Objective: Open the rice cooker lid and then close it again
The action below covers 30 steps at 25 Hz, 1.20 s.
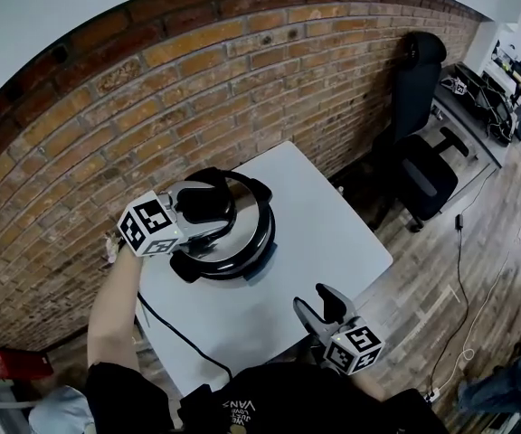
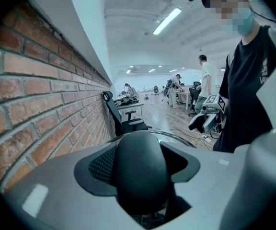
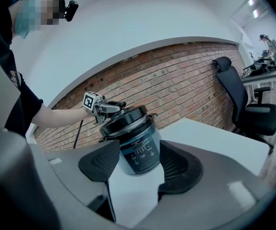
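Observation:
A steel rice cooker (image 1: 259,239) with a black lid (image 3: 124,118) stands on the white table (image 1: 333,224), its control panel (image 3: 139,158) facing my right gripper. My left gripper (image 1: 203,212) reaches over the lid from the left. Its jaws sit on either side of the black lid handle (image 2: 138,157), which fills the gap between the pads (image 2: 101,165) of that gripper (image 2: 140,176). The lid rests on the pot. My right gripper (image 1: 320,304) hovers near the table's front edge, open and holding nothing, pointed at the cooker (image 3: 135,150) from a short way off.
A brick wall (image 1: 152,89) runs right behind the table. A black office chair (image 1: 421,152) stands to the right. The cooker's black cord (image 1: 177,334) trails over the table's front left. Cables lie on the wooden floor (image 1: 464,269).

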Each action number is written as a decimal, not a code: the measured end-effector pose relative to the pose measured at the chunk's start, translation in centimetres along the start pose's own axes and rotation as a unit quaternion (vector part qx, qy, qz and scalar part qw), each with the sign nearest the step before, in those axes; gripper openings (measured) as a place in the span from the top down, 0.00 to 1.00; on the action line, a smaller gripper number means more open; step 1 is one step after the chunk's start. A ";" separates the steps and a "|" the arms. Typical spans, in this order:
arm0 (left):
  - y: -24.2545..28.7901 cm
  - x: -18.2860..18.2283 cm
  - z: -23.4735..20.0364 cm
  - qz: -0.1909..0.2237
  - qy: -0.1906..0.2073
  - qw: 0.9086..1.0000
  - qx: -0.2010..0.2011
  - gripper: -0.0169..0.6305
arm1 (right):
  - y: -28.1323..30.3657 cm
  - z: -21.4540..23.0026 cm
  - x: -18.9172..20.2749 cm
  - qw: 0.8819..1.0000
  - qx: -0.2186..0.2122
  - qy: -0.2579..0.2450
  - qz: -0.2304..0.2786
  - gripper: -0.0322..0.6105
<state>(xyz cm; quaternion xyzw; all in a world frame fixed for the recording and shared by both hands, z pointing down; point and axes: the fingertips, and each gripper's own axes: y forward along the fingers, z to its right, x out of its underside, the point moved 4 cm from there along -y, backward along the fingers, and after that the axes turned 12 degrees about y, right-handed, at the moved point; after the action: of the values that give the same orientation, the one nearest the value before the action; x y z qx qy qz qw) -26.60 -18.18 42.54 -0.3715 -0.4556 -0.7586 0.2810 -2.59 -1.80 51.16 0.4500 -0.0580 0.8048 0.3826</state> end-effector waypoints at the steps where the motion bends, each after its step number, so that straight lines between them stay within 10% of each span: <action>1: -0.4 -0.3 -0.1 0.000 0.004 1.000 -0.008 0.54 | 0.1 -0.1 -0.2 1.000 -0.003 -0.001 0.000 0.54; 16: -11.2 -2.5 1.3 0.067 -0.068 0.976 -0.194 0.54 | 1.9 -1.0 -2.7 0.997 -0.073 -0.026 -0.019 0.54; 25: -16.4 -1.0 6.0 0.071 -0.141 0.934 -0.320 0.54 | 3.5 -2.0 -4.2 0.990 -0.121 -0.052 -0.042 0.54; 30: -18.6 -0.3 9.5 0.085 -0.196 0.894 -0.394 0.54 | 4.8 -2.4 -5.1 0.987 -0.142 -0.061 -0.048 0.54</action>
<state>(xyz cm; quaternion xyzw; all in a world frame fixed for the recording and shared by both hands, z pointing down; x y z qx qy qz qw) -37.73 -1.68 36.26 -0.6304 -0.1316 -0.7608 0.0800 -5.82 -7.00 47.01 0.4413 -0.1729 0.7402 0.4768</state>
